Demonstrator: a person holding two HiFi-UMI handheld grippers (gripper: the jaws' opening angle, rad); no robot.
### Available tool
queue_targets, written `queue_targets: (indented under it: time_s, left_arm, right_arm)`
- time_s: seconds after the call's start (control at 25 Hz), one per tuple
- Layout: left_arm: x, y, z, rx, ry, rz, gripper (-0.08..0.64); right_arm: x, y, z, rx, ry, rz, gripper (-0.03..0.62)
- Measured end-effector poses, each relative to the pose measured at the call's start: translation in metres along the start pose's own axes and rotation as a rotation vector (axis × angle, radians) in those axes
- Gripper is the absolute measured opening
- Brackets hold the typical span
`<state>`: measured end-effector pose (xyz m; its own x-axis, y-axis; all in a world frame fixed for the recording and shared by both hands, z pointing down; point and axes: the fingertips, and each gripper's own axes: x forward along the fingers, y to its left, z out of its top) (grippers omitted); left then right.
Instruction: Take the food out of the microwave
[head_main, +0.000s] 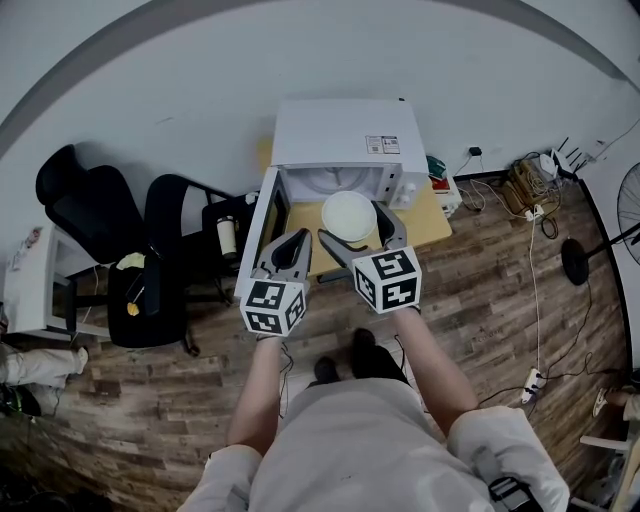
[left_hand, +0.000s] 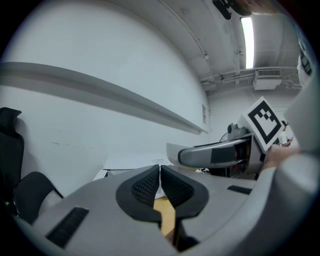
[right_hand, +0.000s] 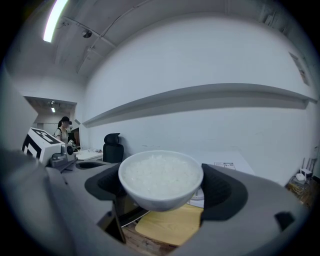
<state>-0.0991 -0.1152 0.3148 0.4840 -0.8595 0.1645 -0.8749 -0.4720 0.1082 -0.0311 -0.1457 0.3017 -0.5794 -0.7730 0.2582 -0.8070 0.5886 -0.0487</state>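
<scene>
The bowl (right_hand: 161, 180) is white, round and filled nearly to the rim with white rice (right_hand: 160, 171). The right gripper (right_hand: 160, 187) holds it: the dark fingers (right_hand: 222, 192) stand wide apart and clamp the bowl wall on both sides. The bowl sits upright and clear of the wooden bench (right_hand: 172, 225) below it.

In the head view the bowl (head_main: 349, 216) is at the mouth of the white microwave (head_main: 340, 140), between the right gripper (head_main: 352, 224) fingers. The microwave door (head_main: 257, 240) is swung open to the left. The cavity behind the bowl shows no other container.

The left gripper (head_main: 296, 238) is beside the open door, just left of the bowl. Its fingers (left_hand: 147, 186) are clenched, pad against pad, with nothing gripped.

Left of the bench stand black chairs (head_main: 85, 210) and a pale cup (head_main: 227, 236). Cables (head_main: 530, 190) lie on the wooden floor (head_main: 500, 300) at the right.
</scene>
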Motion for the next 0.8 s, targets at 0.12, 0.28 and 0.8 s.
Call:
queue_targets:
  time_s: [0.12, 0.28, 0.8]
  left_arm:
    - [0.0, -0.0004, -0.0005, -0.002, 0.001, -0.002, 0.012]
    - [-0.0017, -0.001, -0.0022, -0.004, 0.001, -0.004, 0.012]
    - [-0.0059, 0.0012, -0.0018, -0.002, -0.001, -0.001, 0.012]
  right_arm:
    - [-0.0007, 0.0004, -0.0015, 0.002, -0.001, -0.001, 0.489]
    - [-0.0021, 0.0024, -0.0049, -0.006, 0.0, 0.004, 0.489]
    - [-0.0014, 0.0011, -0.0058, -0.026, -0.016, -0.015, 0.489]
